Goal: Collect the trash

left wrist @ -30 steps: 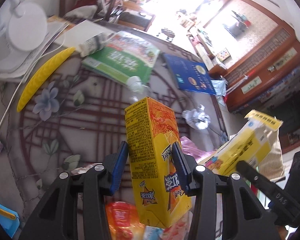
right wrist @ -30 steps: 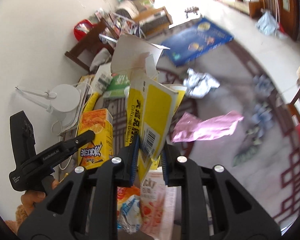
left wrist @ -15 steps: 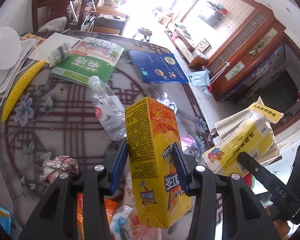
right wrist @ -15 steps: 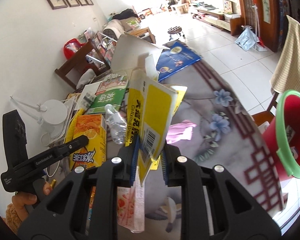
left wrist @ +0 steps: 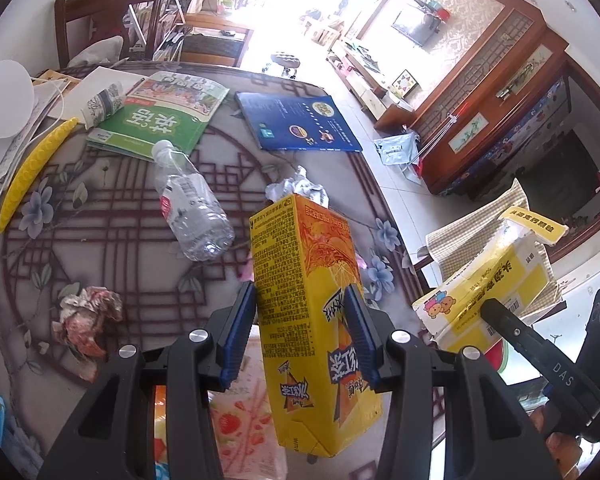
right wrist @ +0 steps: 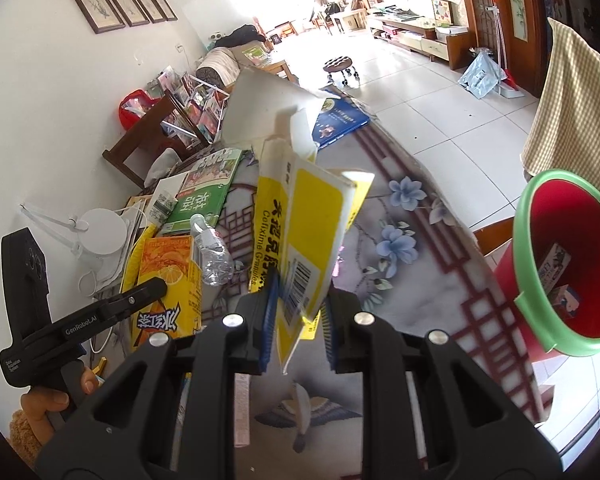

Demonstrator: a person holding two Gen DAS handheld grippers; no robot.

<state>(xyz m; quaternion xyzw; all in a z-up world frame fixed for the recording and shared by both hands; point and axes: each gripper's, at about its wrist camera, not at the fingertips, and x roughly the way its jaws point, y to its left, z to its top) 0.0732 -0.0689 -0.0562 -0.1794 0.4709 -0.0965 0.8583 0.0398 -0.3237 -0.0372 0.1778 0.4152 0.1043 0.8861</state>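
Observation:
My left gripper (left wrist: pixel 300 312) is shut on a yellow-orange juice carton (left wrist: pixel 308 304), held upright above the table; the same carton (right wrist: pixel 168 284) shows at the left of the right wrist view. My right gripper (right wrist: pixel 298 300) is shut on a flattened yellow-and-white medicine box (right wrist: pixel 304 216), whose open flap sticks up; that box (left wrist: pixel 488 280) appears at the right of the left wrist view. A red bin with a green rim (right wrist: pixel 560 256) stands off the table's right edge, with small cartons inside. A clear plastic bottle (left wrist: pixel 188 204), crumpled foil (left wrist: pixel 300 188) and a crumpled wrapper (left wrist: pixel 88 316) lie on the table.
Books, green (left wrist: pixel 164 116) and blue (left wrist: pixel 296 120), lie at the table's far side, beside a yellow curved strip (left wrist: pixel 32 172) and a white round lamp base (left wrist: pixel 4 100). Snack packets (left wrist: pixel 244 424) lie under the left gripper. A chair (left wrist: pixel 100 20) stands behind, a checked cloth (right wrist: pixel 572 100) hangs at the right.
Both grippers have drawn back and to the right with their boxes still held. The bottle and crumpled wrapper came into view on the left, and the red bin entered on the right.

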